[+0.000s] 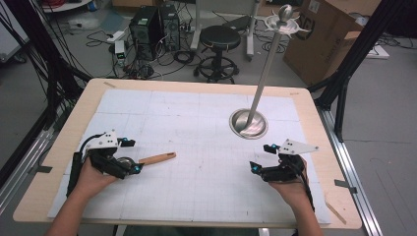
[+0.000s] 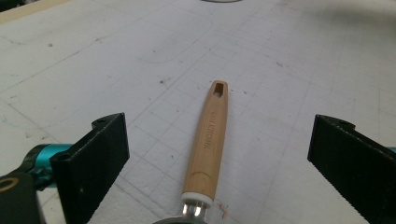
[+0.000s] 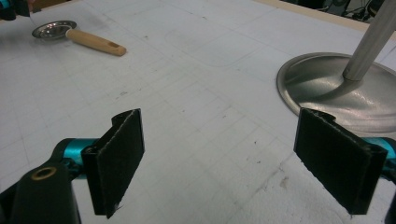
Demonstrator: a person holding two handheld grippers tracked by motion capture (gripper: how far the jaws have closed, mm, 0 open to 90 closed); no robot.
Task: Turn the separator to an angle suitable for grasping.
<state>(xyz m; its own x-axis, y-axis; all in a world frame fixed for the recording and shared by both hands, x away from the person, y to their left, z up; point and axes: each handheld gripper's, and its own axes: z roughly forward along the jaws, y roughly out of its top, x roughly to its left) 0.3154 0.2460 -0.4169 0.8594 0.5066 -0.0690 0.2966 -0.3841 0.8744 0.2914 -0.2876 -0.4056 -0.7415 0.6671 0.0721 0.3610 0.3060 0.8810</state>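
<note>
Black pads of your left gripper stand wide apart, empty, straddling the strainer's wooden handle so a squeeze catches it. Your right gripper waits equally open near the stand's steel base, far right.

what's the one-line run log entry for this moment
left gripper: open, jaws astride strainer handle | right gripper: open, empty | stand base: beside right gripper

Each hand-held gripper, left and right, is black with teal joints, a grey three-cornered plate and black cable; a brass-looking screw shows near each left jaw.
</note>
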